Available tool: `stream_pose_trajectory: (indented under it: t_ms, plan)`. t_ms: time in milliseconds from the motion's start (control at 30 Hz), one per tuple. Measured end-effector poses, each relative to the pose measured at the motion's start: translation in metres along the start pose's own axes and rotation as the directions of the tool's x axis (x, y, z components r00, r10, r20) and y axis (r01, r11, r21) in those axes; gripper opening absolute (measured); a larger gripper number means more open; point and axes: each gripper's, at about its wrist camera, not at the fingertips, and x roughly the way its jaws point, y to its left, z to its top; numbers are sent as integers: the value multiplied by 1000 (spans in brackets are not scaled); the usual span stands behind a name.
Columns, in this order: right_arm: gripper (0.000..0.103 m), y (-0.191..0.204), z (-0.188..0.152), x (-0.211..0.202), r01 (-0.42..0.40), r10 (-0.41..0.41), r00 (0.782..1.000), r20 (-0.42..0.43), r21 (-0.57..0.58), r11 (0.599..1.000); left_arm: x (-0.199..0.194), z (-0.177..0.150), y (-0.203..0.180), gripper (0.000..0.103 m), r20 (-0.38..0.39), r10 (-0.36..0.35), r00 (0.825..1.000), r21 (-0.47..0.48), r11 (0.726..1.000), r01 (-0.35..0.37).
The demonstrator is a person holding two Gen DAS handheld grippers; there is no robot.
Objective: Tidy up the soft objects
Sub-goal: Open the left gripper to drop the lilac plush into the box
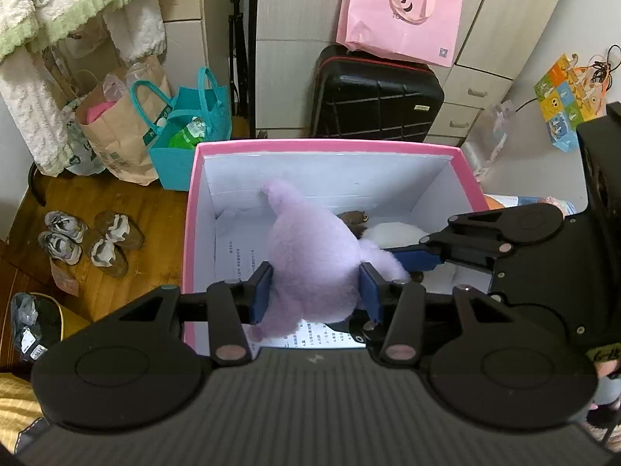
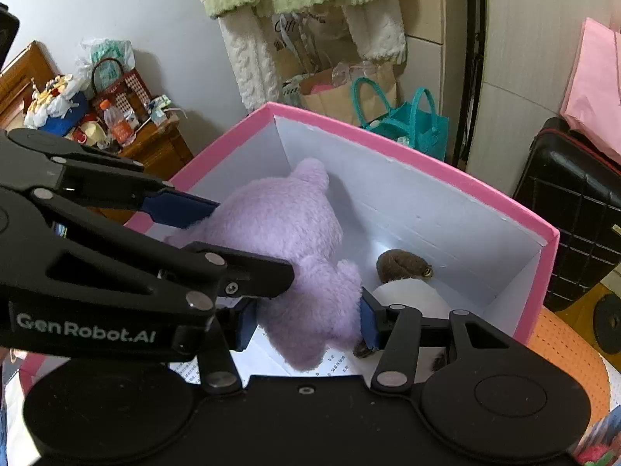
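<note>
The room was a cluttered bedroom corner with a wooden floor [image 1: 116, 202], and a pink-rimmed box [image 1: 330, 144] with white inner walls stood open just ahead of both claws.

The purple plush [image 1: 310, 256] hung over the box's inside, its head reaching down and forward from the claws, towards the far wall. The left gripper [image 1: 315, 291] pinched it across the body, a blue pad pressed into the fur on each side. The right gripper [image 2: 306, 320] squeezed the same toy from its own side, likewise closed on the fur. Just beyond the right claw's right finger lay a brown-and-white plush [image 2: 403, 272] on the box floor, touching or nearly touching the purple one.

By my reading, the task was part done: one soft toy already lay inside, and the purple one was over the box but not yet let go. Whether more toys waited outside could not be told.

For room, the floor left of the left claw was bare paper [image 1: 236, 256], so the toy looked able to settle there. The near rim sat under both claws. The far wall stood close ahead of the plush's head, leaving little room forward. Beyond the box stood a black suitcase [image 1: 376, 97] and a teal bag [image 1: 190, 136], well clear.
</note>
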Motion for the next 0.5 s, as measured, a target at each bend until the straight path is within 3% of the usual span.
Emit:
stream_pose_trajectory:
  t_ms: [167, 300, 500]
  plan:
    - [58, -1, -2, -4, -18, 18, 1000, 11, -8, 1000, -3, -2, -1, 48, 23, 17, 1000, -2, 1000, -17]
    - [63, 0, -6, -17, -34, 35, 999, 39, -31, 999, -5, -5, -6, 49, 68, 83, 994, 23, 996, -85]
    - [63, 12, -18, -53, -13, 25, 994, 102, -115, 993, -26, -16, -11, 56, 106, 56, 993, 29, 998, -59]
